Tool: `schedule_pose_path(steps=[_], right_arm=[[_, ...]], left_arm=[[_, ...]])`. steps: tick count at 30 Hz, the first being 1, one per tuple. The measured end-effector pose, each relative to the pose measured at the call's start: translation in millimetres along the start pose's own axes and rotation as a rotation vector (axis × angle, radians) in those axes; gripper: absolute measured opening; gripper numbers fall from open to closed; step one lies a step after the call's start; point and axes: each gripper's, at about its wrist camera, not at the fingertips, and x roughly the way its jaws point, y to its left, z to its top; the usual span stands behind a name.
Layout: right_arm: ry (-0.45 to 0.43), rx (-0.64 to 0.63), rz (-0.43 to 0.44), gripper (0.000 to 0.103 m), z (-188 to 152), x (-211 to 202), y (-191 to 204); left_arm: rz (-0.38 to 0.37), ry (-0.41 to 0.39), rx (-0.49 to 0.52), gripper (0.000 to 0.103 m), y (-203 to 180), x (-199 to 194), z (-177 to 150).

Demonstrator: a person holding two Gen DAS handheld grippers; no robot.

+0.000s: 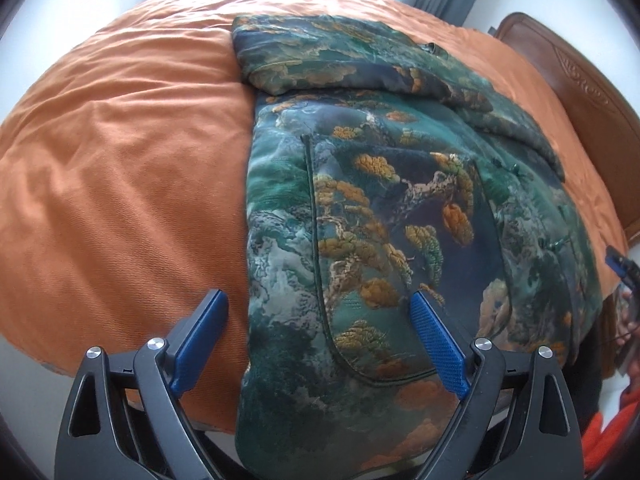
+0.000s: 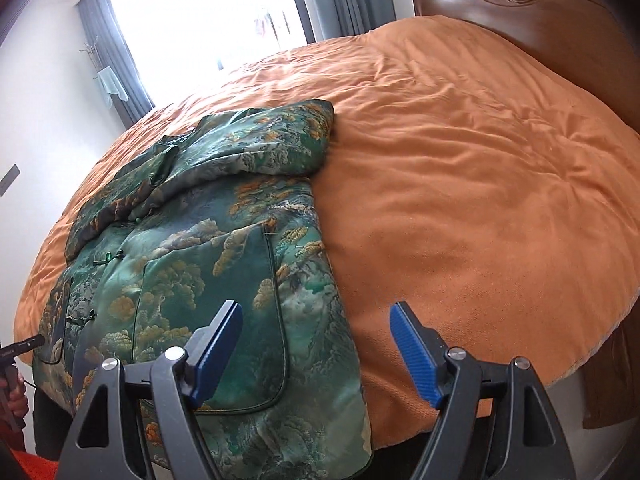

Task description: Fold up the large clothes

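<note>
Both tongs wide open over the jacket's hem, nothing held.

The left gripper [image 1: 320, 336] straddles one side edge of the green patterned jacket [image 1: 392, 200], the right gripper [image 2: 316, 344] the other; it lies on the orange duvet [image 2: 460, 200], sleeves already crossed ahead of the tongs. Next, probably, each must pinch a hem corner and carry it forward toward the collar. Only the right view shows the window [image 2: 192, 12].

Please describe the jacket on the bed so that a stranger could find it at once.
Start from the wide orange bedspread below the carved wooden headboard. The jacket lies on it, near the bed's front edge. It is the only patterned fabric: shiny dark green brocade with golden trees and clouds, sleeves folded across its top.
</note>
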Motion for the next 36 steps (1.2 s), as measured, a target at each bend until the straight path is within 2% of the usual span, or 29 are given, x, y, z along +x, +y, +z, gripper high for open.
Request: schedule_pose_path(steps=[8,13,16,17,19,23,27,29,31,32,33,34,36], right_arm=[[-0.067,0.000,-0.003,0.078,4.4,-9.6,6.2],[-0.126,-0.046,-0.043,0.078,10.6,-22.8,-0.6],[-0.127,-0.097,-0.067,0.078,18.2,-30.5,-15.9],[-0.109,-0.108,-0.073,0.080,21.0,-30.4,-24.9],[-0.020,-0.108,-0.046,0.081,25.5,-22.0,-43.3],[0.172,-0.055,0.136,0.081,22.7,4.0,-65.6],[0.297,-0.042,0.295,0.080,5.7,35.6,-52.7],[0.361,-0.055,0.366,0.074,-6.2,53.7,-36.3],[0.412,-0.098,0.384,0.070,-15.4,66.6,-19.7],[0.432,-0.112,0.381,0.058,-18.0,70.4,-12.2],[0.456,-0.113,0.382,0.035,-17.8,73.0,-7.1],[0.473,-0.112,0.386,0.025,-16.4,73.2,-3.9],[0.476,-0.132,0.370,0.016,-10.0,63.7,4.7]], left_arm=[[0.094,-0.036,0.017,0.097,-7.0,6.6,-0.4],[0.066,0.032,-0.023,0.097,0.9,10.6,4.1],[0.047,0.037,-0.020,0.098,3.4,5.3,3.9],[0.032,0.040,-0.012,0.098,4.2,4.7,3.3],[-0.006,0.052,0.004,0.098,4.7,7.6,0.4],[-0.085,0.081,0.029,0.099,0.7,16.8,-8.5],[-0.145,0.092,0.053,0.099,-6.4,20.0,-13.9],[-0.175,0.107,0.051,0.099,-5.4,21.2,-14.9],[-0.188,0.143,0.028,0.097,-2.3,22.5,-15.6],[-0.183,0.160,0.020,0.085,-1.5,21.4,-15.8],[-0.173,0.174,0.023,0.071,-2.3,20.0,-15.2],[-0.167,0.182,0.026,0.066,-2.7,17.4,-15.1],[-0.165,0.187,0.013,0.040,-1.4,10.3,-12.6]])
